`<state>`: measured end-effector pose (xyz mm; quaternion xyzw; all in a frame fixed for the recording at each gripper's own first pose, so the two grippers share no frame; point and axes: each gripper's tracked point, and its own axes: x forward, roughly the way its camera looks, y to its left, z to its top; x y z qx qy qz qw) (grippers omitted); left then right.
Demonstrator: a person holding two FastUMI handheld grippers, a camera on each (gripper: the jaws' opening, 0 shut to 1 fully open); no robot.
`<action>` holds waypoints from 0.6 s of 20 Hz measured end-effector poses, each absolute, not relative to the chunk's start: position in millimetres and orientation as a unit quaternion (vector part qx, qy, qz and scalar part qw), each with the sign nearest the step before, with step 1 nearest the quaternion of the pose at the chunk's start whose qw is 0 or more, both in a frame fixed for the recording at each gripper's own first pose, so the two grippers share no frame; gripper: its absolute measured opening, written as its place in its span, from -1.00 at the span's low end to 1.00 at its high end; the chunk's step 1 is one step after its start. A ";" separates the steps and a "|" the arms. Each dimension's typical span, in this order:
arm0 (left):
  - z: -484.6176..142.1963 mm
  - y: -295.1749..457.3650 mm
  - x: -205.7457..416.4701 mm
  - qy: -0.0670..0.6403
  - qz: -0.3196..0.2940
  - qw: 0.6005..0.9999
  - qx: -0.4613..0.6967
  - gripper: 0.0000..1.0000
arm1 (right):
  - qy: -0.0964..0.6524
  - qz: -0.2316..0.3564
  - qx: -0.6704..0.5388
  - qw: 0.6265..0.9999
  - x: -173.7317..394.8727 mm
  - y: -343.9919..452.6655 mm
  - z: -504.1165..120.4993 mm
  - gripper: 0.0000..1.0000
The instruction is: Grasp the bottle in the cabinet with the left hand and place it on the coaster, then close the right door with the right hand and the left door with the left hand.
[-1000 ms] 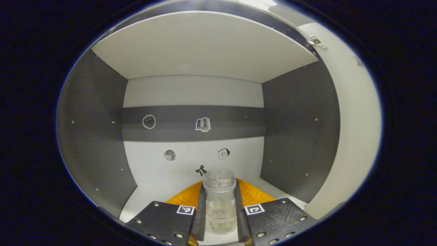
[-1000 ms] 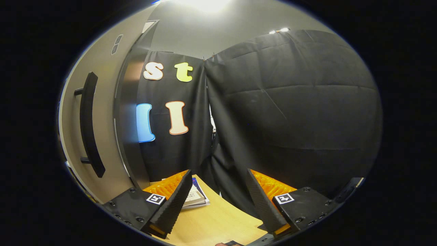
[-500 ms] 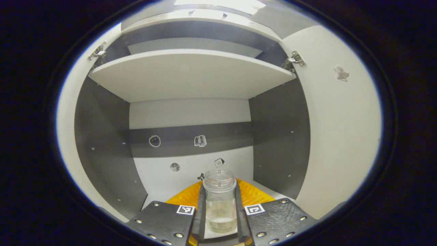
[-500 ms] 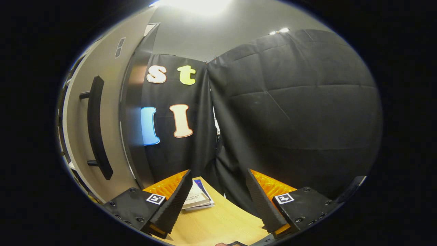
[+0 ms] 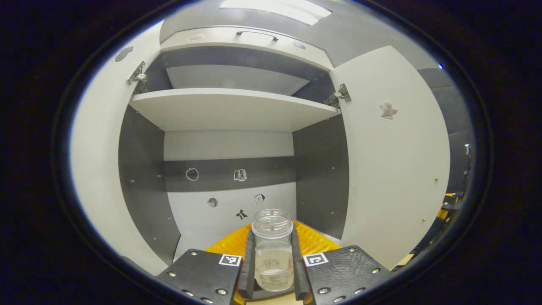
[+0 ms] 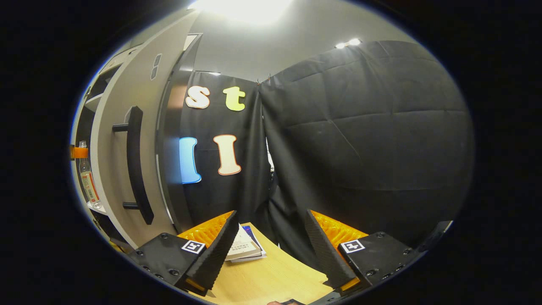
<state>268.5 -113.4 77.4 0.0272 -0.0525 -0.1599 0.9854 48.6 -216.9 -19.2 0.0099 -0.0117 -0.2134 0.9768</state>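
A clear bottle (image 5: 273, 254) stands upright between the fingers of my left gripper (image 5: 272, 243), which is shut on it, in front of the open cabinet (image 5: 230, 110). The bottle is held clear of the lower compartment. The right door (image 5: 394, 161) and the left door (image 5: 95, 169) both stand open. In the right gripper view, my right gripper (image 6: 273, 258) is open and holds nothing, over a wooden table (image 6: 275, 281). To its left is the outside of the right door with its black handle (image 6: 135, 165). The bottle (image 6: 87, 182) shows past that door's edge.
A white shelf (image 5: 233, 101) spans the cabinet above the lower compartment, whose back wall carries small stickers (image 5: 240, 175). A book (image 6: 245, 248) lies on the table just beyond my right gripper's left finger. Black cloth walls stand behind the table.
My left gripper has drawn back out of the cabinet with the bottle, so both doors and the upper shelf now show. The right gripper view has shifted, bringing the door handle closer to centre and the bottle into sight.
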 end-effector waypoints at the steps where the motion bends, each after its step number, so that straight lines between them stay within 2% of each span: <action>1: 72.7 -111.5 262.4 -0.054 -0.160 0.985 0.034 -0.20 | -0.011 -0.212 0.009 0.977 46.7 -215.1 -18.5 0.99; 4: 52.7 -108.0 243.3 -0.052 -0.169 0.984 0.029 -0.25 | -0.003 -0.203 0.006 0.979 41.0 -206.9 -19.7 0.99; 5: 44.2 -108.3 236.3 -0.050 -0.175 0.983 0.025 -0.28 | -0.003 -0.199 0.003 0.980 38.8 -204.1 -18.2 0.93; 6: 34.5 -108.5 229.4 -0.053 -0.179 0.982 0.025 -0.30 | -0.005 -0.197 -0.001 0.980 36.1 -200.9 -15.5 1.00; 7: 23.5 -108.5 223.5 -0.054 -0.181 0.981 0.031 -0.19 | -0.006 -0.196 -0.004 0.981 33.5 -199.7 -13.5 1.00; 8: 10.2 -109.6 218.6 -0.054 -0.183 0.981 0.037 -0.29 | -0.006 -0.194 -0.005 0.981 31.9 -197.8 -12.3 0.93; 9: -3.6 -111.7 212.6 -0.051 -0.187 0.980 0.040 -0.29 | -0.006 -0.192 -0.005 0.981 30.1 -195.8 -10.4 0.99; 10: -18.4 -114.0 207.4 -0.045 -0.193 0.979 0.037 -0.19 | -0.006 -0.190 -0.004 0.982 27.9 -194.2 -9.1 0.99; 12: -42.3 -119.8 197.4 -0.036 -0.204 0.978 0.027 -0.24 | -0.008 -0.187 -0.003 0.982 23.2 -191.5 -4.5 0.99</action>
